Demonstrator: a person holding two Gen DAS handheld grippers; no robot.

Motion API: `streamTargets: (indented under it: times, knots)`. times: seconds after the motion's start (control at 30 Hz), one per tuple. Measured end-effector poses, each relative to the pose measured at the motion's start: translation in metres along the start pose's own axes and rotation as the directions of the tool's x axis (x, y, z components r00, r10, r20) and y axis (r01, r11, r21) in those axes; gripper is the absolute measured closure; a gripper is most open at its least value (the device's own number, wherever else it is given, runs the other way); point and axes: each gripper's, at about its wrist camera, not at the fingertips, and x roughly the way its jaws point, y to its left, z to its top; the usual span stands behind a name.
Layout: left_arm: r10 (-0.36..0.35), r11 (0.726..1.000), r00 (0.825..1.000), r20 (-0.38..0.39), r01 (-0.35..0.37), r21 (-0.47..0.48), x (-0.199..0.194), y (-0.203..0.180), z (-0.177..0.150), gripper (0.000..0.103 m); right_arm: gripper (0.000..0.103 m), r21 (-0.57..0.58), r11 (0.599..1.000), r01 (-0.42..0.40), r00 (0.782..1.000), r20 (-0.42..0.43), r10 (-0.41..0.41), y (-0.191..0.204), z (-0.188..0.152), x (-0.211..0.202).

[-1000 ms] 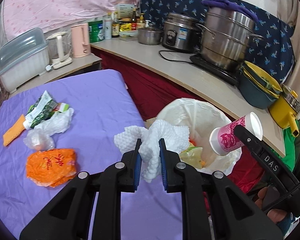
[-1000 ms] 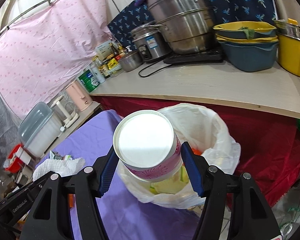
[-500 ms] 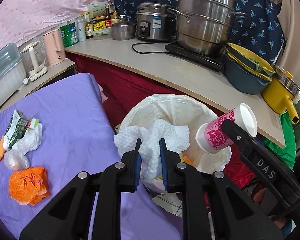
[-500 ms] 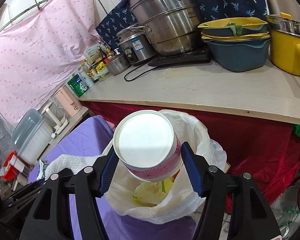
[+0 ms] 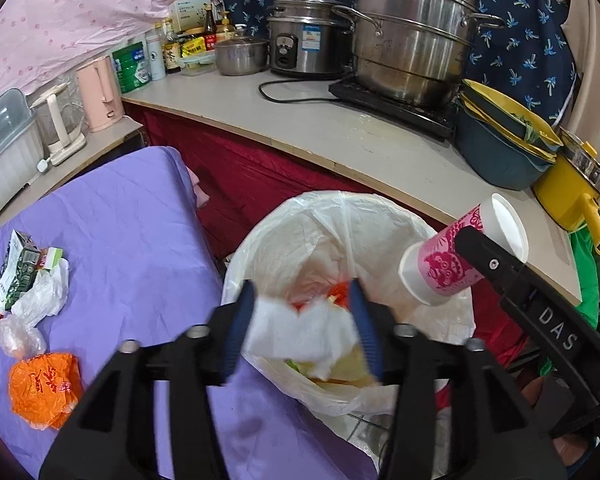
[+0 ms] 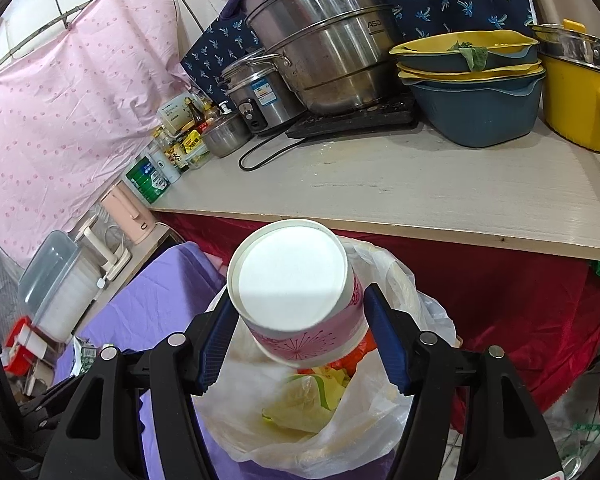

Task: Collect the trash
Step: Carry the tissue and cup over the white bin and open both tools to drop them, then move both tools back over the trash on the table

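Note:
My left gripper point(image 5: 302, 328) is open over the white-lined trash bin point(image 5: 300, 224). The white paper towel point(image 5: 304, 330) hangs blurred between its spread fingers, loose and falling into the bin. My right gripper point(image 6: 298, 336) is shut on a pink and white paper cup point(image 6: 296, 292), held over the bin point(image 6: 400, 292); the cup also shows in the left wrist view point(image 5: 460, 256). On the purple table point(image 5: 132, 216) lie an orange wrapper point(image 5: 46, 390), a clear plastic bag point(image 5: 32, 308) and a green carton point(image 5: 18, 272).
A counter point(image 5: 340, 136) behind the bin carries a steel steamer pot point(image 5: 412, 40), a rice cooker point(image 5: 304, 42), stacked blue and yellow basins point(image 5: 504, 140), a yellow pot point(image 5: 576, 196), bottles and a pink kettle point(image 5: 100, 94). A red cloth hangs below the counter.
My left gripper has opened and let go of the paper towel, which drops towards the bin. Both grippers have moved closer over the bin. The right still holds the cup.

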Motion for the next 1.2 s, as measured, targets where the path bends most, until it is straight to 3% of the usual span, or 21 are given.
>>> streamTargets:
  times: [0.1, 0.17, 0.7, 1.2]
  knots:
    - [-0.001, 1.000, 1.000, 0.008, 0.001, -0.006, -0.003, 0.004, 0.003, 0.044, 0.041, 0.009, 1.000, -0.005, 1.000, 0.001, 0.005, 0.001, 0.002, 0.001]
    - [0.009, 1.000, 1.000, 0.014, -0.009, -0.014, -0.005, 0.007, 0.004, 0.036, 0.041, 0.011, 1.000, -0.013, 1.000, 0.001, 0.013, 0.003, 0.003, 0.001]
    - [0.013, 0.998, 0.999, 0.038, -0.011, -0.056, -0.024, 0.024, 0.004, 0.035, 0.041, -0.023, 0.999, -0.028, 1.000, 0.008, 0.028, 0.023, 0.000, -0.013]
    - [0.051, 0.988, 0.997, 0.056, -0.042, -0.147, -0.050, 0.071, -0.005, 0.033, 0.040, -0.084, 0.995, -0.061, 0.998, -0.010, 0.060, 0.063, -0.019, -0.025]
